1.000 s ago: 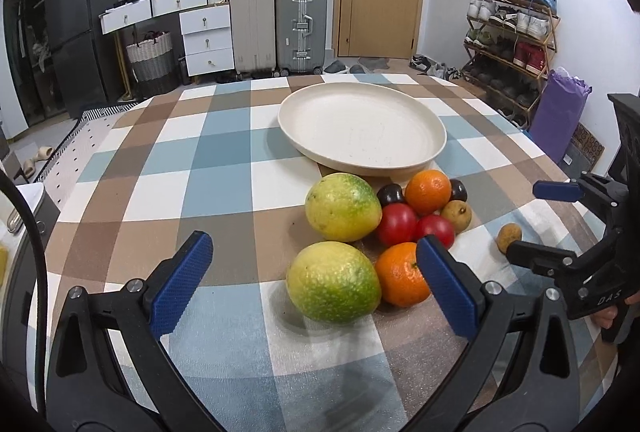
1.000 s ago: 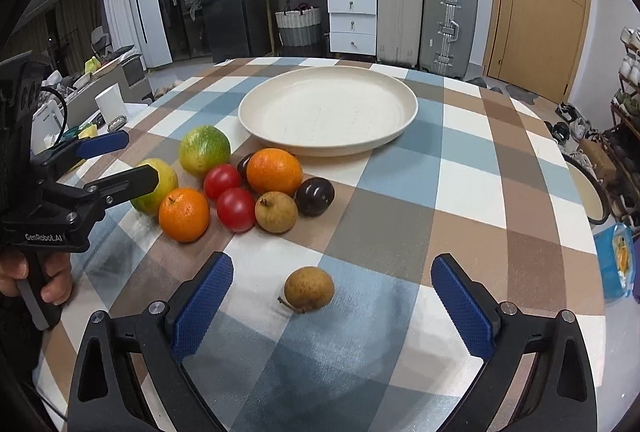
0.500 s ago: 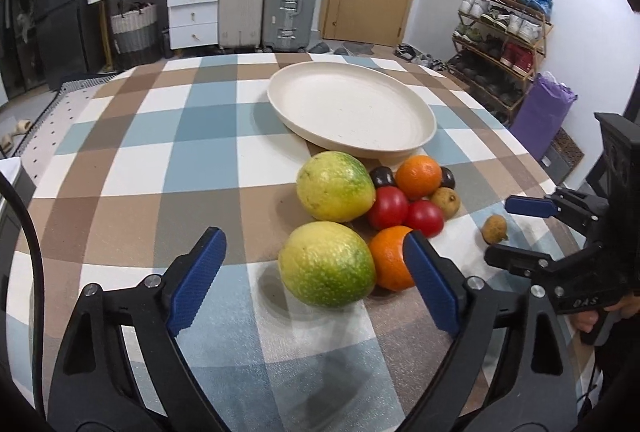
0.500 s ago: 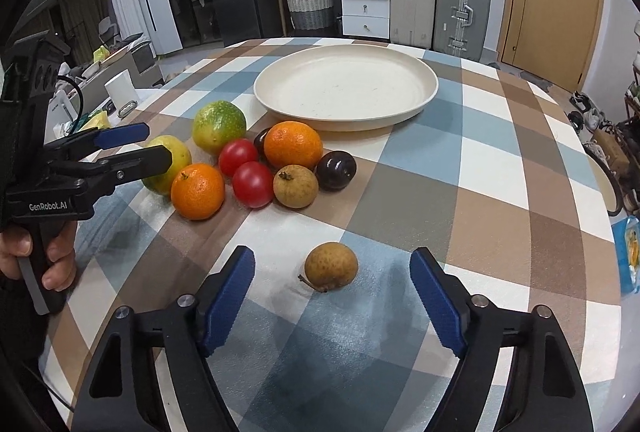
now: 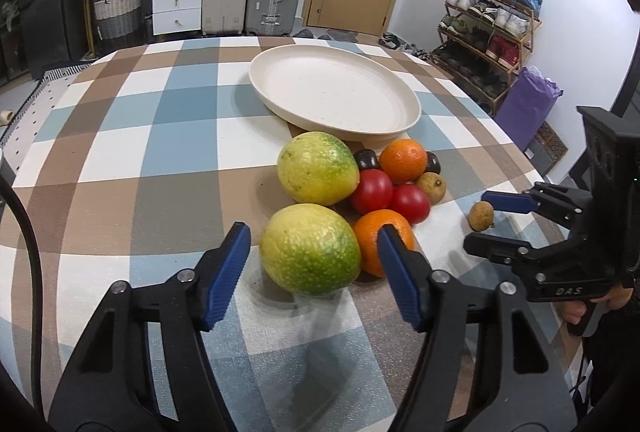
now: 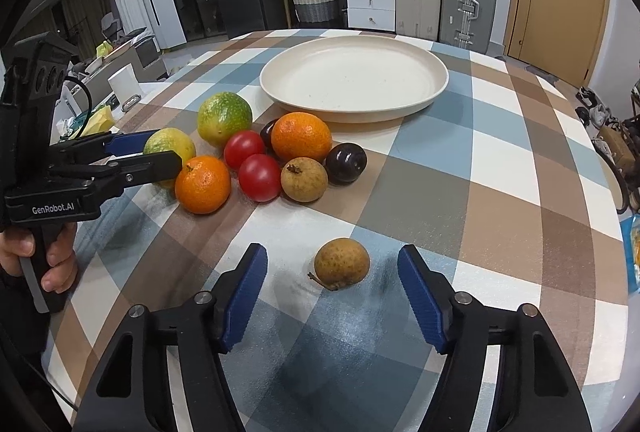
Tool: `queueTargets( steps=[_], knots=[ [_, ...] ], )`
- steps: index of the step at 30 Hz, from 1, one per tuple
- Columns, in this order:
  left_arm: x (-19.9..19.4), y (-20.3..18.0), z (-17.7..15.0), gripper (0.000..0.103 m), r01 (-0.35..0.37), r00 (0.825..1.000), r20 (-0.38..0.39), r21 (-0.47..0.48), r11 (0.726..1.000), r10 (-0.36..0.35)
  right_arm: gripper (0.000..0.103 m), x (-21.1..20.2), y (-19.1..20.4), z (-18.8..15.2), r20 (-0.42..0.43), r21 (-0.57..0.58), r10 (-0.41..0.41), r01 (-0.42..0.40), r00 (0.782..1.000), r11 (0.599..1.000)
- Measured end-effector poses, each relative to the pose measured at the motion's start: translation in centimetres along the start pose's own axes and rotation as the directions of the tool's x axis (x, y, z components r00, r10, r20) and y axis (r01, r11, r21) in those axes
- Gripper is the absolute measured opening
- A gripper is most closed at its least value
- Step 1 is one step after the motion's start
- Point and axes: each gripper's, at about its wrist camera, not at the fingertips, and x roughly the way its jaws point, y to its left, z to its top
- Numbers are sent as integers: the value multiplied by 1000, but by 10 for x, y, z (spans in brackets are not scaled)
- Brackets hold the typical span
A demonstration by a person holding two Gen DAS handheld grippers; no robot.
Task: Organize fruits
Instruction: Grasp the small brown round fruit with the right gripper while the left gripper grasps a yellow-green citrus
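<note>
A large empty cream plate [image 5: 334, 94] sits on the checked tablecloth, also in the right wrist view [image 6: 354, 76]. In front of it lies a cluster of fruit: two yellow-green citrus, two oranges, two red tomatoes, two dark plums and a brown longan. My left gripper [image 5: 314, 258] is open, its fingers on either side of the near yellow-green citrus [image 5: 310, 248] without touching it. My right gripper [image 6: 332, 286] is open around a separate brown longan [image 6: 341, 263] lying on the cloth, apart from the pads.
The near orange [image 5: 382, 238] touches the near citrus on its right. The far citrus [image 5: 318, 168] and tomatoes [image 5: 390, 194] lie just behind. Suitcases, drawers and a door stand behind the table; a shoe rack [image 5: 486, 32] is at the right.
Both grippers have moved forward and lower. The left now straddles the near citrus and the right straddles the lone longan. Both sets of jaws have narrowed but stay open.
</note>
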Motion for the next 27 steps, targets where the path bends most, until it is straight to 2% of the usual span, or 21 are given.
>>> queueTargets(
  steps=[7,9,13,21,27],
  knots=[
    [-1,1,1,49,16,1000,0,-10,1000,-16,52,2,0,0,-5,5,2,-2,1000,1000],
    [-1,1,2,48,14,1000,-2,-9,1000,-14,47,3,0,-1,-7,1,-1,1,1000,1000],
    [-1,2,2,48,11,1000,1,-6,1000,-11,31,1,0,-3,-7,-3,-6,6,1000,1000],
    [-3,4,3,48,1,1000,17,-17,1000,-1,29,-6,2,-5,13,-14,-4,4,1000,1000],
    [-11,5,4,48,4,998,58,-23,1000,-3,29,-13,4,-1,47,-16,-2,2,999,1000]
  ],
)
